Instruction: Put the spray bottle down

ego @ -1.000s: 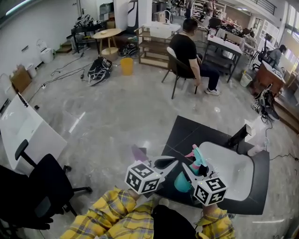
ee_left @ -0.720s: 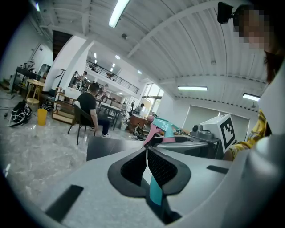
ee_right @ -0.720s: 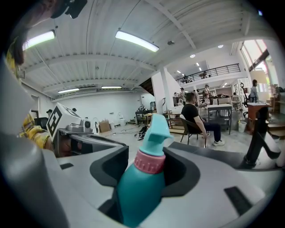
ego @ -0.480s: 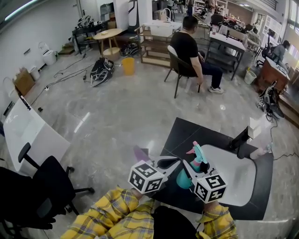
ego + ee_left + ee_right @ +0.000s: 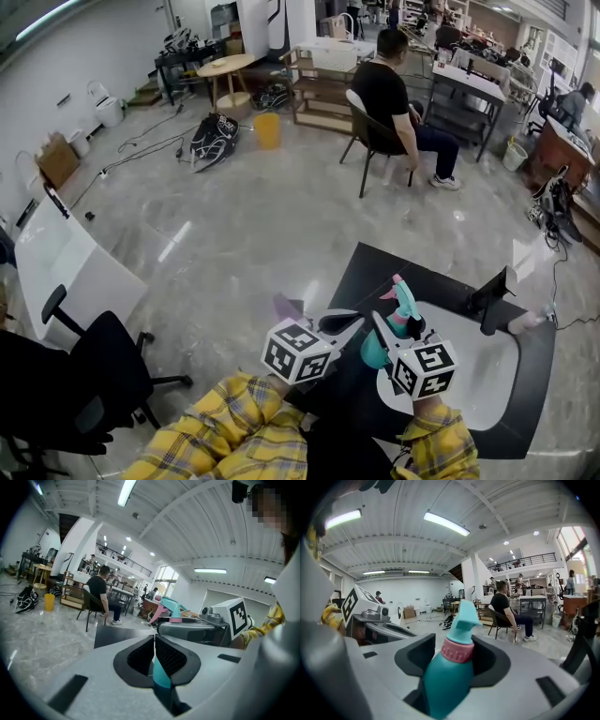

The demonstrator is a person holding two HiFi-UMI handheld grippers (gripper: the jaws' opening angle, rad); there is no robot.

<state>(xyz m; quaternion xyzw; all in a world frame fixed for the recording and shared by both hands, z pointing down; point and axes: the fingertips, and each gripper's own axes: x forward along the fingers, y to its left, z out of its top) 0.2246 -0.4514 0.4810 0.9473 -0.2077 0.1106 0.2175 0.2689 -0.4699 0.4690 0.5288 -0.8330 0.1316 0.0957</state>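
Observation:
A teal spray bottle (image 5: pixel 377 352) with a pink collar and teal nozzle stands upright in my right gripper (image 5: pixel 394 333), which is shut on its body. In the right gripper view the spray bottle (image 5: pixel 449 677) fills the gap between the jaws of the right gripper (image 5: pixel 454 660), its nozzle pointing right. The bottle hangs above the near left edge of a white oval tabletop (image 5: pixel 492 370). My left gripper (image 5: pixel 339 324) is just left of it, shut with nothing held. From the left gripper (image 5: pixel 154 654) view, the pads meet and the bottle's head (image 5: pixel 172 607) shows beyond.
The white tabletop lies over a black mat (image 5: pixel 375 274). A black stand (image 5: pixel 491 296) rises at its far edge. A black office chair (image 5: pixel 98 370) and a white board (image 5: pixel 61 267) are at left. A person sits on a chair (image 5: pixel 398 98) far off.
Both grippers and the held bottle have drifted slightly right. The right gripper's hold on the bottle is unchanged, and the left stays shut.

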